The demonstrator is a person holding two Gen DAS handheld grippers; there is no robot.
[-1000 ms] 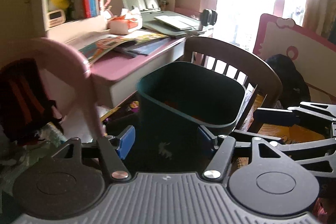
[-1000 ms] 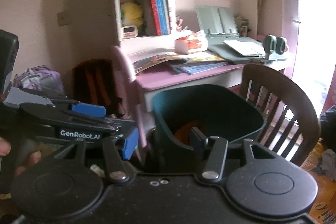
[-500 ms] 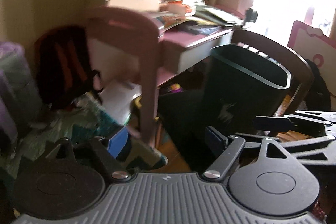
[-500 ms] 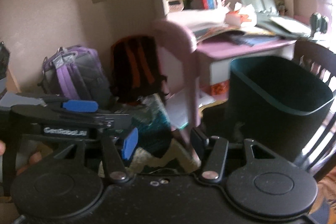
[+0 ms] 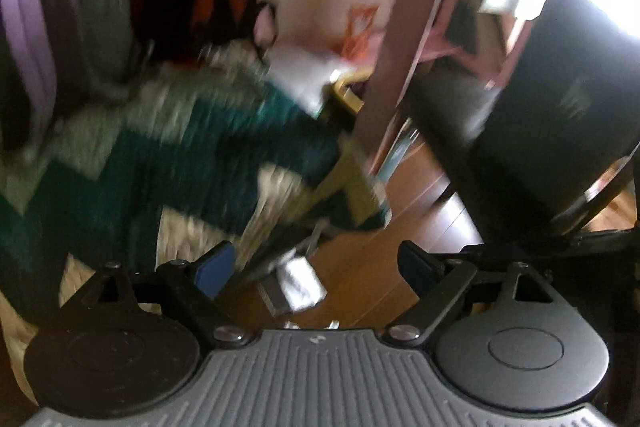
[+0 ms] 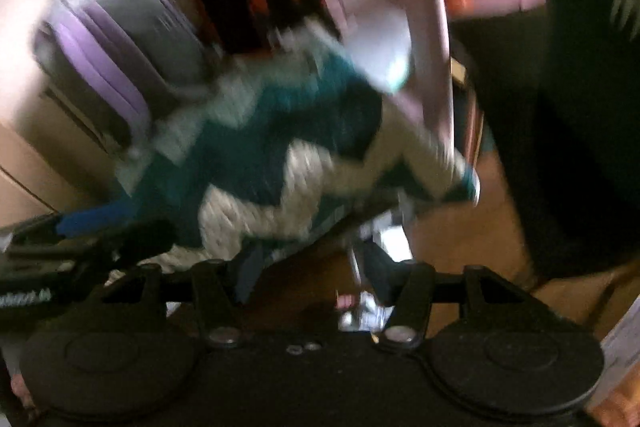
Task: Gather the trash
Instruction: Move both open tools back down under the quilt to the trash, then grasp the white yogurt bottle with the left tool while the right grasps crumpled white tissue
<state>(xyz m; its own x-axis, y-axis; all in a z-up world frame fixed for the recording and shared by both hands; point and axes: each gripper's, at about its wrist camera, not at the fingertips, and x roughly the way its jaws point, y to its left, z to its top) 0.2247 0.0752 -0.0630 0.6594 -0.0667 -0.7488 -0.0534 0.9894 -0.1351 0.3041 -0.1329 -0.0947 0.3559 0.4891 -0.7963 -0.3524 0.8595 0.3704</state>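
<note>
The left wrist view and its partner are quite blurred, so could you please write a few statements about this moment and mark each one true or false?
1. The left tongs are open with nothing between the fingers. True.
2. The crumpled silvery trash lies on the wooden floor just ahead of the left tongs. True.
3. The dark bin stands to the left of the zigzag blanket. False: in the left wrist view it stands to the right.
4. The right tongs are shut on the trash. False: they are open, with the trash only near them.
5. The purple backpack lies inside the bin. False: it stands by the wall.
</note>
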